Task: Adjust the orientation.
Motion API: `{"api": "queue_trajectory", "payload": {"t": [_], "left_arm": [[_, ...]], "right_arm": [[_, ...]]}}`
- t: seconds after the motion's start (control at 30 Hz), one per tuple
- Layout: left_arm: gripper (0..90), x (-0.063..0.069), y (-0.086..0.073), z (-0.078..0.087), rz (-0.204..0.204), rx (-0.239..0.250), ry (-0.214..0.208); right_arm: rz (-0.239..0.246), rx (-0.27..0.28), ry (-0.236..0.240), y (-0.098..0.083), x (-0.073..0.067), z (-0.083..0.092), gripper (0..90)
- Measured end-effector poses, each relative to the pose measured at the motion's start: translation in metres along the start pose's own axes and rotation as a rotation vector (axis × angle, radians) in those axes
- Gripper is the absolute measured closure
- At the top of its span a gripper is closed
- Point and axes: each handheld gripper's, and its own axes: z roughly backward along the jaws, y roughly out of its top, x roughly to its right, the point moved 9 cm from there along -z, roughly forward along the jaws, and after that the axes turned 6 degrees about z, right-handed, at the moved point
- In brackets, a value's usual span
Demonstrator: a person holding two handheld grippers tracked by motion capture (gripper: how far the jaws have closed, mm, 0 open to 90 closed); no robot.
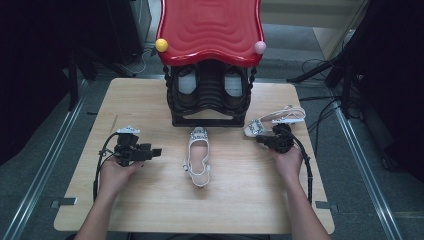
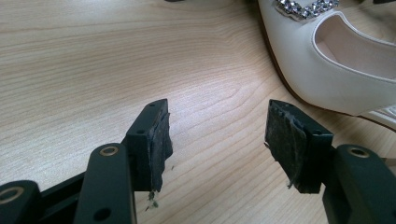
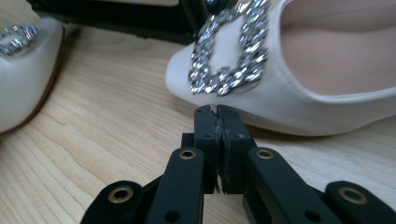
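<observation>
Two white slingback shoes (image 1: 199,157) (image 1: 274,121) before one red-topped shoe rack (image 1: 210,60) seemingly holding another pair, wooden counter (image 1: 150,200), right gripper (image 1: 260,140) jaws pressed together empty, left gripper (image 1: 159,151) jaws wide.

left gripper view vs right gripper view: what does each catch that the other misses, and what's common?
The left gripper view has the left gripper, jaws open over bare wood with nothing between them, and the side of the middle shoe.

The right gripper view has the right gripper, jaws shut with nothing between them, its tips just short of the right-hand shoe with its rhinestone buckle, and the black base of the shoe rack behind.

Both show the wooden table and the middle shoe.
</observation>
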Motion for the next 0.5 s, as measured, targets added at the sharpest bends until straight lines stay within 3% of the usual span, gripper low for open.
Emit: {"api": "queue_trajectory", "payload": {"t": [0.13, 0.33, 0.5], "left_arm": [[40.3, -0.001, -0.001, 0.002, 0.000, 0.003, 0.002], [40.4, -0.001, -0.002, 0.002, 0.002, 0.003, 0.001], [40.3, 0.002, -0.002, 0.003, -0.006, 0.009, -0.002]], "right_arm": [[-0.018, 0.039, -0.016, 0.006, 0.009, 0.015, 88.6], [-0.020, 0.099, -0.075, 0.022, 0.031, 0.036, 88.7], [-0.059, 0.149, -0.087, 0.041, 0.046, 0.047, 88.7]]}}
